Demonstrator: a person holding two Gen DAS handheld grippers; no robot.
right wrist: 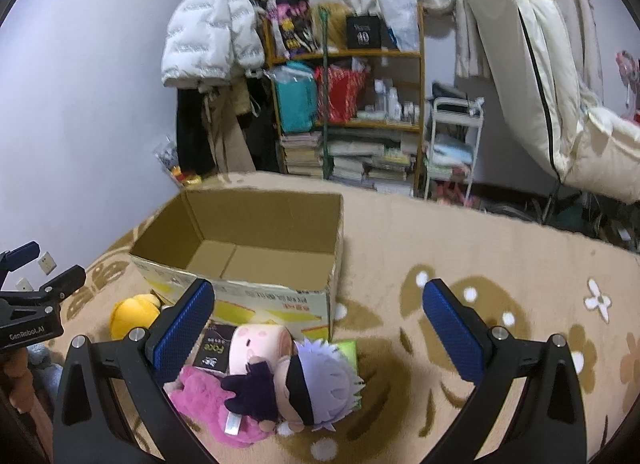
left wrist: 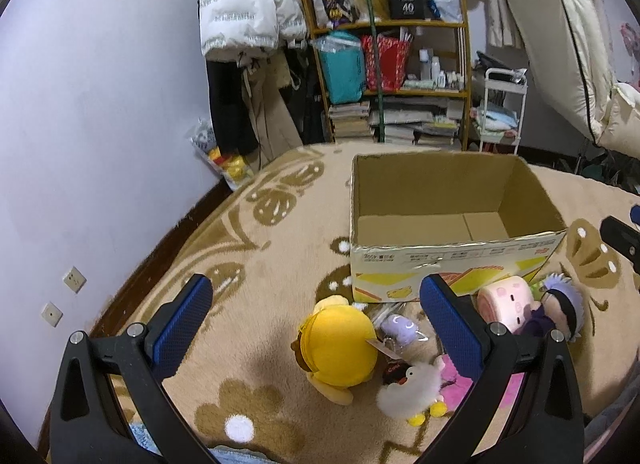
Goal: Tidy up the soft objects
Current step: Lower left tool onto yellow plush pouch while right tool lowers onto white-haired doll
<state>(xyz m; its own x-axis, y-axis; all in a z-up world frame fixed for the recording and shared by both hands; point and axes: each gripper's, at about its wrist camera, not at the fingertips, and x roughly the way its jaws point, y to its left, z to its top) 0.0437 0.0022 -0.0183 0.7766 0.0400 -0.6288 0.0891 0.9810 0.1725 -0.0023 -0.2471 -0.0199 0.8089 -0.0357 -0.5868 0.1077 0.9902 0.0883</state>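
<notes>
At six o'clock of the empty cardboard box (left wrist: 452,260), the yellow plush (left wrist: 340,348) looks light and squashy, best pinched across its round body by the released left claw (left wrist: 316,300); the right claw (right wrist: 318,304) is likewise spread, empty.

The carpet (left wrist: 280,264) is beige with brown flower and leaf shapes dotted white. The cardboard box (left wrist: 452,264) is plain brown inside, white with yellow print on its front. In the lower middle of the left view lie a yellow plush (left wrist: 340,348), a white fluffy duck (left wrist: 408,388) with yellow feet and a lilac charm (left wrist: 398,328). The roll plush (right wrist: 260,344) is pale pink; the doll (right wrist: 316,388) has lavender hair and a black blindfold, on a magenta plush (right wrist: 200,396). Both tools have blue pads (right wrist: 184,328) on black arms.
</notes>
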